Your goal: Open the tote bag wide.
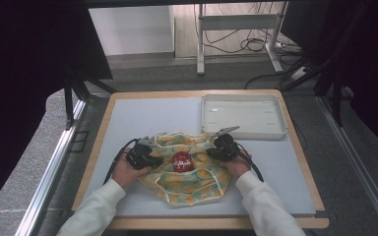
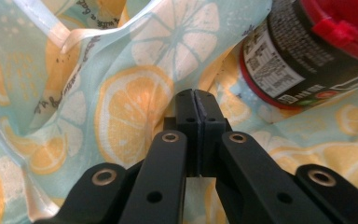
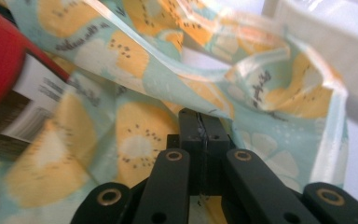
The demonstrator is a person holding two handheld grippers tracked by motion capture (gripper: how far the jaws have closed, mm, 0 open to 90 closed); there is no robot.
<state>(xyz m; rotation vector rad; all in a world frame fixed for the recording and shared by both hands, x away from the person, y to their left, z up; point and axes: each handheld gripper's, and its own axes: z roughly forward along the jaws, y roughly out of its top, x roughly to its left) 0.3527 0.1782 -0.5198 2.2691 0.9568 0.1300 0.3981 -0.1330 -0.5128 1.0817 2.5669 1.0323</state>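
Item: citrus-print cloth [image 1: 189,172], pale blue-green with orange and lemon slices and a white hem, lying rumpled on the grey table mat [image 1: 142,118]. The left gripper [image 1: 145,153] meets its left edge and the right gripper [image 1: 219,146] its right edge, with the cloth spread between the two.

Left gripper [image 2: 196,95]: jaws pressed together. Whether a fold of cloth is caught between them cannot be told. Cloth lies directly ahead of and under the tips.

Right gripper [image 3: 199,116]: jaws likewise pressed together, cloth bunched against the tips. A pinch cannot be confirmed.

Item: jar [image 1: 182,161], red lid, dark label with white print. It stands on the cloth midway between the grippers, near each but touching neither. It appears ahead and to the right of the left gripper's tips [image 2: 307,51], and ahead and to the left of the right gripper's tips [image 3: 4,79].

Item: white tray [image 1: 243,116], beyond the right gripper, just past the cloth's far edge.
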